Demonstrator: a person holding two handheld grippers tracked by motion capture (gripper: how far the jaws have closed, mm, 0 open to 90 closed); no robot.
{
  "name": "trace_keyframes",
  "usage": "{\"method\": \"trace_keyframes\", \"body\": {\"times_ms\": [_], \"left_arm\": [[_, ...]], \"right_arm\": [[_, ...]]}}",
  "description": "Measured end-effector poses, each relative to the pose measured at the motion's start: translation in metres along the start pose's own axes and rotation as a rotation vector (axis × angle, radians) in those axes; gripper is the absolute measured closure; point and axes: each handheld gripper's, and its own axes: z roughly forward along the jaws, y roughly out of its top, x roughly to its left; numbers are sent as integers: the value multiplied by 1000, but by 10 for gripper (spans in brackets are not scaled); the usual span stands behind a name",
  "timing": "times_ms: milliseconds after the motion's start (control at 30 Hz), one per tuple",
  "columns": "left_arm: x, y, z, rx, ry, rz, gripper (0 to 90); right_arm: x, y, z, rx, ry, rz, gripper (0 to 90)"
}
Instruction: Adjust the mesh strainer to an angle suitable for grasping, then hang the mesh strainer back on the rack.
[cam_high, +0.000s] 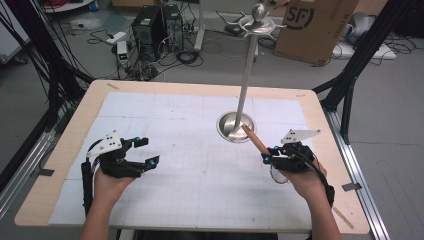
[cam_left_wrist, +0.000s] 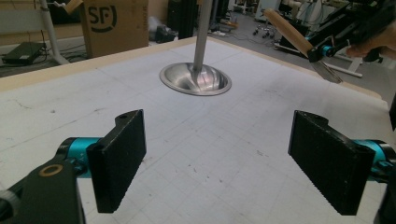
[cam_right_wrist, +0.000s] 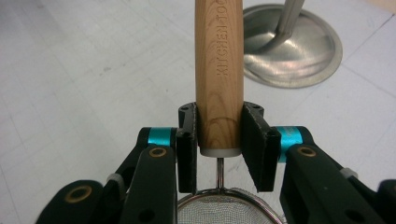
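A small strainer has a wooden handle stamped with lettering and a wire mesh bowl. My right gripper is shut on the lower end of that handle, with the pads pressed on both its sides. In the high view the handle slants up and away from the right gripper toward the steel stand's round base, and the mesh hangs under the hand. My left gripper rests at the table's left with its jaws wide apart. Nothing lies between its pads.
The stand's pole rises to a top ring of hooks. A white gridded mat covers the wooden table. Beyond the far edge are computer towers, cables and a cardboard box. Black frame legs stand at the right.
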Motion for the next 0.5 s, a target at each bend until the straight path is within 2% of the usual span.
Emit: {"method": "trace_keyframes", "body": {"times_ms": [300,500], "left_arm": [[-1,1,0,0,-1,3,197],[0,0,1,6,1,1,198]], "right_arm": [[1,3,-5,-44,9,2,686],[-1,7,-15,-112,7,-1,685]]}}
